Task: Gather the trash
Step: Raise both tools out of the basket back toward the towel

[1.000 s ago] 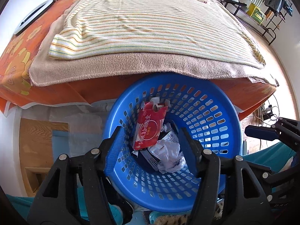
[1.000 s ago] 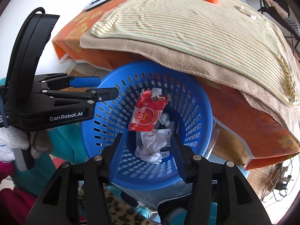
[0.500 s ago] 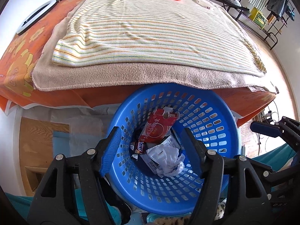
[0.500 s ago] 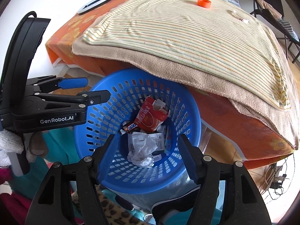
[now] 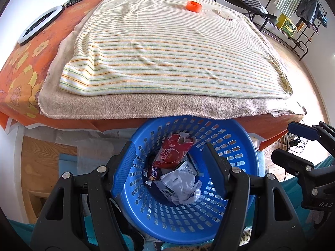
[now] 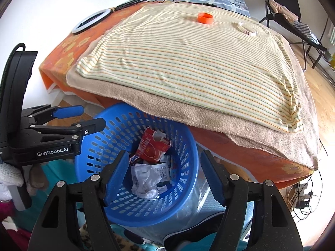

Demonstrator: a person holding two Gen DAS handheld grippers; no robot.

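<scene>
A blue plastic basket (image 5: 230, 146) (image 6: 100, 152) stands on the floor against the bed's edge. In it lie a red carton pack (image 5: 173, 152) (image 6: 150, 148), a crumpled white wrapper (image 5: 182, 186) (image 6: 144, 177) and a small chocolate bar (image 5: 153, 172) (image 6: 134, 158). My left gripper (image 5: 167, 146) (image 6: 90, 117) hovers open above the basket with nothing in it. My right gripper (image 6: 165, 153) (image 5: 289, 144) hangs beside it, its jaws opening and empty. On the bed's far part sit an orange cap (image 5: 193, 6) (image 6: 205, 18) and a white ring (image 5: 226, 14) (image 6: 247, 29).
A striped blanket (image 5: 167, 52) covers a beige one (image 5: 167, 106) on an orange flowered sheet (image 5: 18, 67). A ring light (image 6: 90, 22) lies at the bed's far left. A folding chair (image 6: 293, 21) and a clothes rack (image 5: 303, 14) stand on the wooden floor.
Both grippers have lifted away from the basket, and the right jaws have spread wider. The red pack has tipped down among the trash, and a chocolate bar now shows beside it.
</scene>
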